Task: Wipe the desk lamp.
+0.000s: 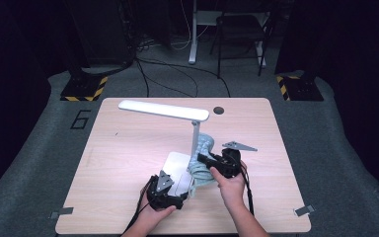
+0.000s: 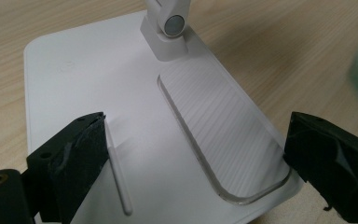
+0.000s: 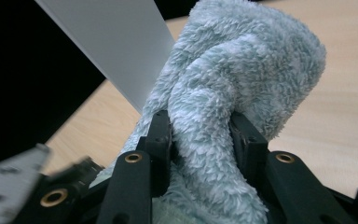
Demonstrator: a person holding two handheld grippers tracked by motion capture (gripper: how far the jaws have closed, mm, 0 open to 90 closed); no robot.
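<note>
Both fingers (image 3: 161,135) of the right gripper (image 3: 200,135) pinch the fluffy cloth (image 3: 223,93).

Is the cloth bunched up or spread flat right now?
Bunched: the cloth is gathered into a thick wad between the right gripper jaws, which pinch it.

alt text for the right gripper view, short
The right gripper clamps a bunched, fluffy pale blue-green cloth between its two black jaws. Behind it a white lamp arm slants over the light wooden table.
</note>
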